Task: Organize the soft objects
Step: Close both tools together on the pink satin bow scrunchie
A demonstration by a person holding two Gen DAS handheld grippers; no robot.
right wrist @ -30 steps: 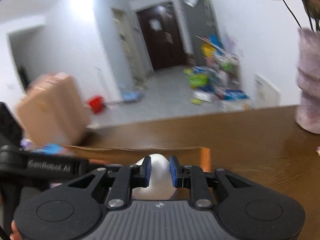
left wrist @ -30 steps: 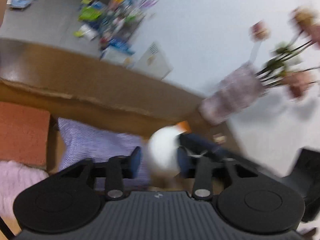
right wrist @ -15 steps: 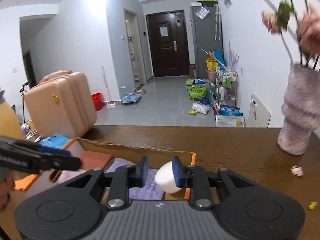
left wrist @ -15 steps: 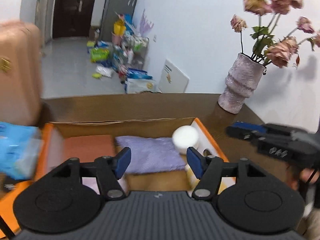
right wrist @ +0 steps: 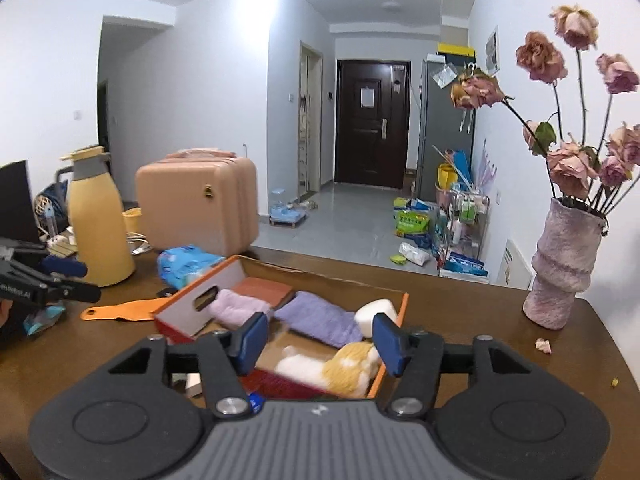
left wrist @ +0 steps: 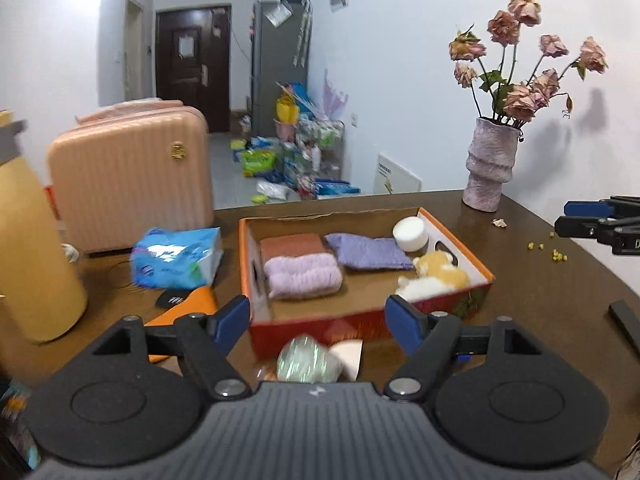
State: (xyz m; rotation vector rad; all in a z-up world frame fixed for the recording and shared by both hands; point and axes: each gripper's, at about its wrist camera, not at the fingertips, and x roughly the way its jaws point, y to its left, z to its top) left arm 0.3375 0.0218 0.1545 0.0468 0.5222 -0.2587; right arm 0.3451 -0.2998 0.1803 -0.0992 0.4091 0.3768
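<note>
An orange cardboard box [left wrist: 360, 322] sits on the brown table. In it lie a rust cloth [left wrist: 290, 245], a pink fluffy towel [left wrist: 304, 278], a purple cloth [left wrist: 370, 252], a white round sponge [left wrist: 410, 233] in the far right corner, and a yellow-and-white plush toy [left wrist: 434, 278]. My left gripper [left wrist: 317, 304] hovers before the box's near wall, its jaws opening, nothing between them. My right gripper [right wrist: 320, 322] hangs over the box's [right wrist: 180, 308] near right side, above the plush toy [right wrist: 340, 368]. Its jaws are also opening and hold nothing; the sponge [right wrist: 376, 312] lies free beyond them.
A vase of dried roses [left wrist: 488, 168] stands at the table's back right. Left of the box are a blue tissue pack [left wrist: 178, 256], an orange flat tool [left wrist: 184, 304], a yellow thermos [left wrist: 32, 248] and a pink suitcase [left wrist: 132, 176]. A shiny wrapped item [left wrist: 304, 364] lies before the box.
Both grippers have pulled back and up from the box and their jaws have widened. The white sponge, gripped a second ago, now rests in the box's far right corner.
</note>
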